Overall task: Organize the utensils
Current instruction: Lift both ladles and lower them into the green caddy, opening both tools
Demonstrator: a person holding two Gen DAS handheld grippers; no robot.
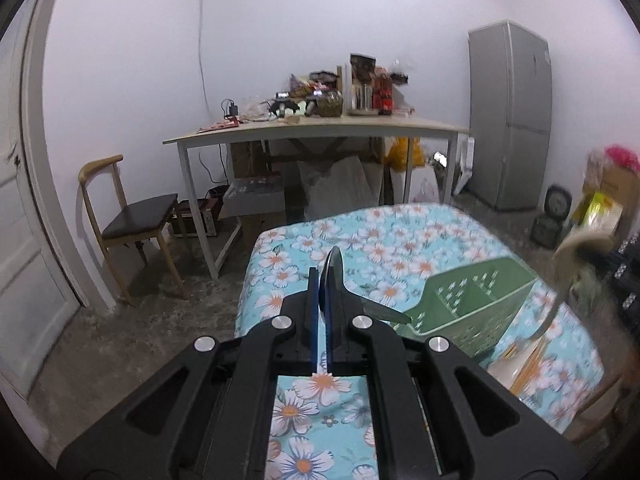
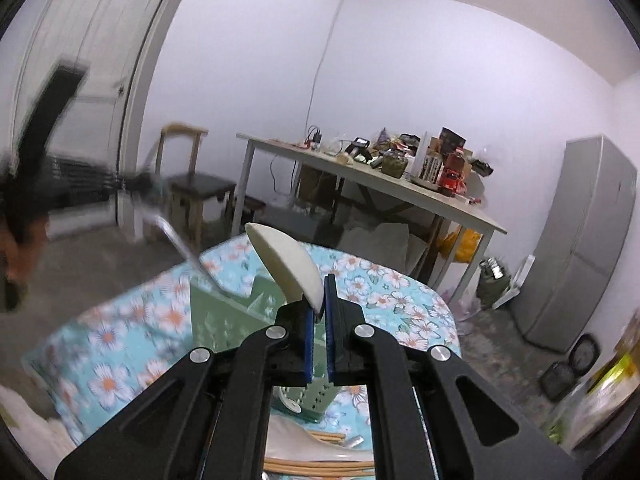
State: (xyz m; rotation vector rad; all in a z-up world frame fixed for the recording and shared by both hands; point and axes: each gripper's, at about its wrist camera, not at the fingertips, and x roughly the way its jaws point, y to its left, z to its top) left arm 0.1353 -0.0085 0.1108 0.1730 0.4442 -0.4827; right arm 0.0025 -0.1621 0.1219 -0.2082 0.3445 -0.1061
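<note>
**A:** Starting with the left tool (image 1: 322,292): shut on what?

**B:** Clamped on a metal utensil (image 1: 335,268), seen edge-on and probably a spoon. Pinched near the wide end, with the thin handle slanting down toward the green caddy (image 1: 480,308). Held up and to the left of the caddy, not touching its rim.

**A:** And the right tool (image 2: 319,300)?

**B:** Closed as well, gripping a cream soup spoon (image 2: 286,260) by its low end, with the broad bowl tilted upward. Raised above the near side of the caddy, not yet in any compartment.

**A:** Handling?

**B:** Judging by looks, stiff and light, both of them. Smooth metal, so likely to swivel between the pads; better pinched across the flat neck than on the rounded bowl. Can't tell ceramic from plastic on the cream one. Treat as chippable: lower it in, no dropping, and avoid knocking the caddy's dividers.

**A:** Anything else near the caddy?

**B:** Wooden chopsticks (image 1: 528,364) lying just in front of the caddy on something white, over the flowered tabletop (image 1: 380,232). Thin and prone to rolling, so best gripped mid-length, as a pair if possible.
</note>
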